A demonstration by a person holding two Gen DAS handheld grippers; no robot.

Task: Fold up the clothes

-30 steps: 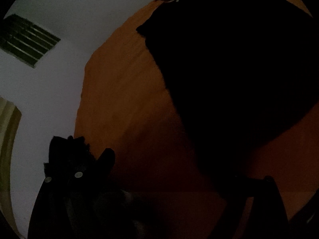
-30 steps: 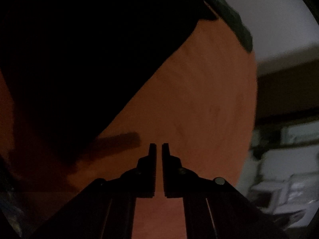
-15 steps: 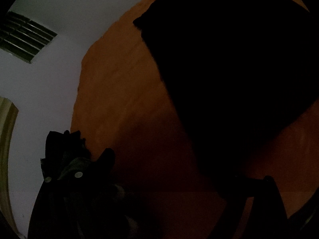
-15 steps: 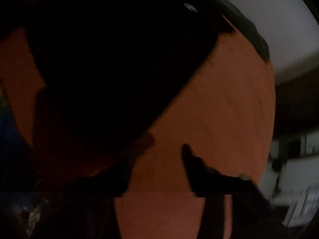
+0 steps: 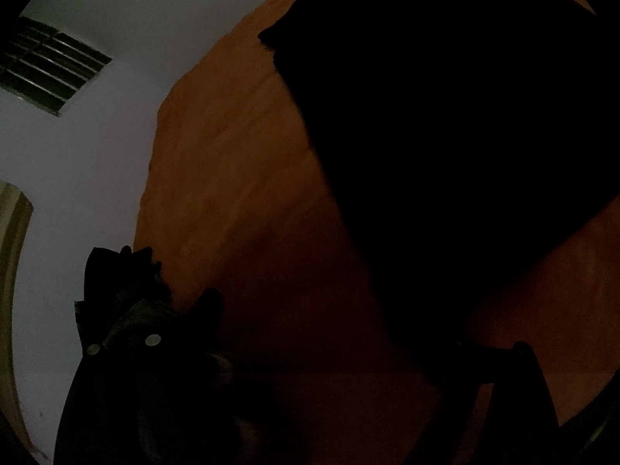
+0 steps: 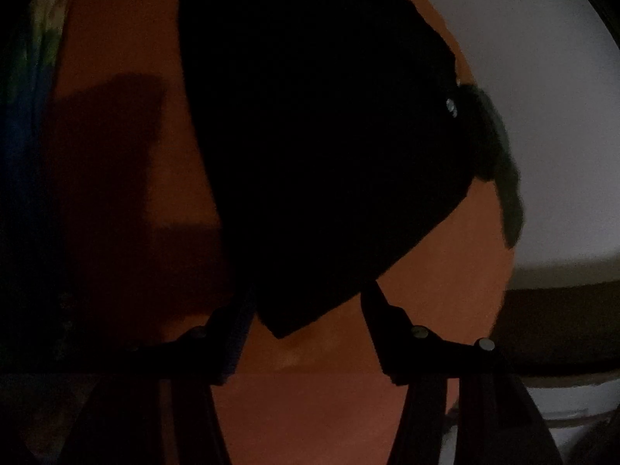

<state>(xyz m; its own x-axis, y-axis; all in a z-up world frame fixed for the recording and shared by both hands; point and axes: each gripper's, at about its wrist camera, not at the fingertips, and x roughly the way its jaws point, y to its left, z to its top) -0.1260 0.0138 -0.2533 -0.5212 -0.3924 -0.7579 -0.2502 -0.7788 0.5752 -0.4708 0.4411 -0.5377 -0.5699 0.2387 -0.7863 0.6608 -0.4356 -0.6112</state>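
Right wrist view shows the right gripper (image 6: 306, 306) with its two fingers spread apart; a second ago they were almost pinched together, and they have just been opening. The near corner of the black cloth (image 6: 310, 147) now sits in the gap between them, but the fingers do not press it yet. The cloth lies flat on the orange bed (image 6: 426, 290). I think this hand is getting ready to grab that corner for a fold. In the left wrist view, the left gripper (image 5: 162, 298) is too dark; I cannot tell if it holds anything
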